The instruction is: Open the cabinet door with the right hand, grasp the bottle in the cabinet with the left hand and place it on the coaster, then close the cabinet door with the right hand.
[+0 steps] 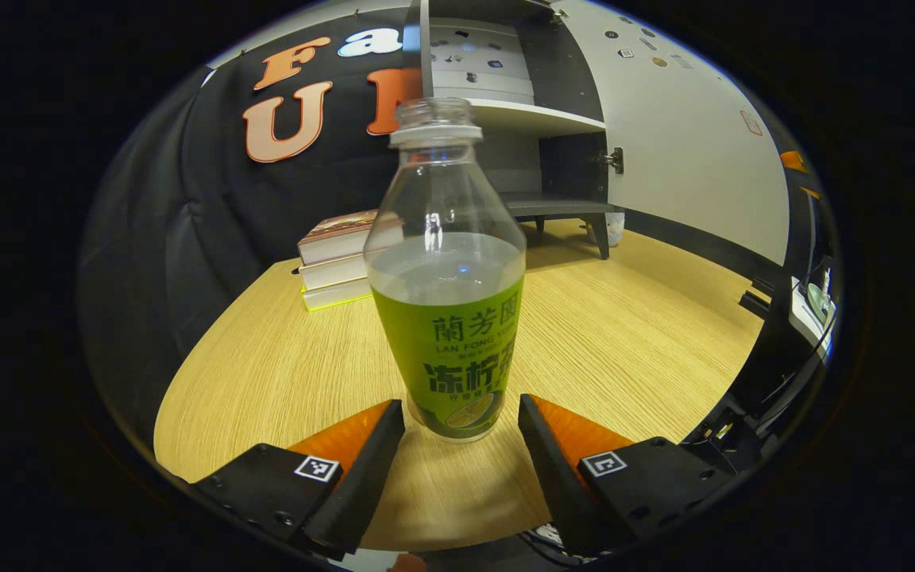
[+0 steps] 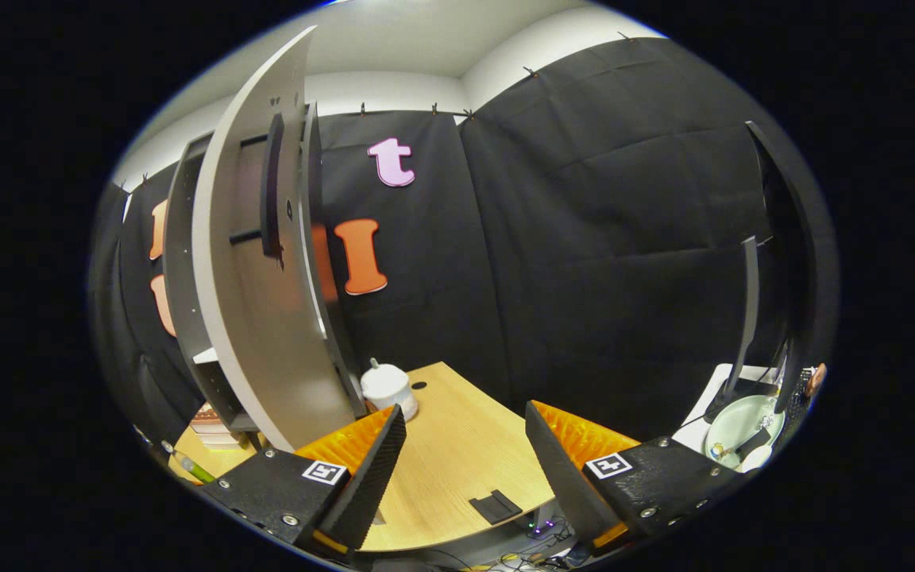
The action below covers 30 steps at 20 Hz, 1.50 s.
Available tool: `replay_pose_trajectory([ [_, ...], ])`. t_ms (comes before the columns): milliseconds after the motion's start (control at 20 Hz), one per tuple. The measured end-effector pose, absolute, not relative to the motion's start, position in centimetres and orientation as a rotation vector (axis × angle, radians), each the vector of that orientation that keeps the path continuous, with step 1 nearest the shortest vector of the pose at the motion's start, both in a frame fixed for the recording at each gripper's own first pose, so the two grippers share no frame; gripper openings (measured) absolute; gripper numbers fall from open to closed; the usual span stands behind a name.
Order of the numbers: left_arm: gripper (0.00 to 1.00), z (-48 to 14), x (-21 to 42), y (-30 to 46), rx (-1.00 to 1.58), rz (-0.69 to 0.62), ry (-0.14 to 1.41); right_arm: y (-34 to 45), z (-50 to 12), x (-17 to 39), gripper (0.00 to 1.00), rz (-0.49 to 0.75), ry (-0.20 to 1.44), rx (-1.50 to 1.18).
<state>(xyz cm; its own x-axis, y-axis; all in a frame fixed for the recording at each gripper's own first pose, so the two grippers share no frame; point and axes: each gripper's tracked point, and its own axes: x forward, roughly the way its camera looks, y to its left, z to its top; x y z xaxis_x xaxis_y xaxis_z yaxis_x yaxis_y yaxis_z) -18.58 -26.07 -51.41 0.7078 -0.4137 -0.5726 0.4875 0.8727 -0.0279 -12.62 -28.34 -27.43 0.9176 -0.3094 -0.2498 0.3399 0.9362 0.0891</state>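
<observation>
A clear uncapped bottle (image 1: 447, 318) with a green label, about half full, stands upright on the wooden table (image 1: 624, 334). My left gripper (image 1: 461, 415) is open, a finger on each side of the bottle's base with a small gap to either one. Whether a coaster lies under the bottle I cannot tell. Behind it the cabinet (image 1: 537, 119) stands with its white door (image 1: 688, 143) swung open to the right. In the right gripper view the open door (image 2: 267, 318) with its dark handle (image 2: 271, 187) rises at the left. My right gripper (image 2: 464, 445) is open and holds nothing, to the right of the door.
Three stacked books (image 1: 338, 258) lie left of the cabinet. A white jar (image 2: 386, 388) sits on the table (image 2: 457, 453) by the door's foot, and a small black piece (image 2: 495, 505) lies near the front edge. A side desk (image 2: 723, 425) at the right carries a bowl.
</observation>
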Motion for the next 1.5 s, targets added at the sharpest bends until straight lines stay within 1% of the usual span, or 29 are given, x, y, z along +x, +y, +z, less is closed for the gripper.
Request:
replay_pose_trajectory([
  [150, 0.95, -51.0, -18.2, -26.1, 0.136, -0.499, 0.594, -28.4, -31.2, -11.4, 0.94, -0.328, 0.321, 0.164],
  [250, 0.95, -50.9, -17.4, -25.9, 0.139, -0.473, 0.586, -27.9, -33.5, -10.8, 0.94, -0.312, 0.374, 0.213],
  [400, 0.95, -50.5, -16.3, -26.4, 0.116, -0.469, 0.583, -27.2, -35.0, -10.6, 0.95, -0.291, 0.411, 0.248],
  [500, 0.85, -50.4, -15.6, -26.9, 0.097, -0.488, 0.592, -27.0, -35.1, -10.3, 0.95, -0.286, 0.413, 0.249],
  [650, 0.83, -50.1, -14.6, -27.8, 0.115, -0.514, 0.591, -27.3, -34.7, -10.0, 0.95, -0.295, 0.400, 0.251],
  [700, 0.84, -50.3, -14.2, -28.0, 0.125, -0.519, 0.604, -27.4, -34.6, -9.9, 0.95, -0.295, 0.399, 0.247],
  [750, 0.82, -50.6, -13.8, -28.3, 0.133, -0.525, 0.618, -27.3, -34.7, -9.8, 0.95, -0.293, 0.399, 0.246],
  [1050, 0.84, -51.5, -12.6, -29.6, 0.240, -0.584, 0.673, -27.8, -35.1, -10.1, 0.95, -0.296, 0.408, 0.264],
  [1200, 0.86, -51.6, -12.7, -29.4, 0.270, -0.578, 0.677, -28.4, -35.2, -10.3, 0.95, -0.307, 0.405, 0.276],
  [1500, 0.87, -51.3, -13.0, -28.8, 0.254, -0.553, 0.674, -28.9, -36.1, -10.3, 0.95, -0.316, 0.413, 0.277],
])
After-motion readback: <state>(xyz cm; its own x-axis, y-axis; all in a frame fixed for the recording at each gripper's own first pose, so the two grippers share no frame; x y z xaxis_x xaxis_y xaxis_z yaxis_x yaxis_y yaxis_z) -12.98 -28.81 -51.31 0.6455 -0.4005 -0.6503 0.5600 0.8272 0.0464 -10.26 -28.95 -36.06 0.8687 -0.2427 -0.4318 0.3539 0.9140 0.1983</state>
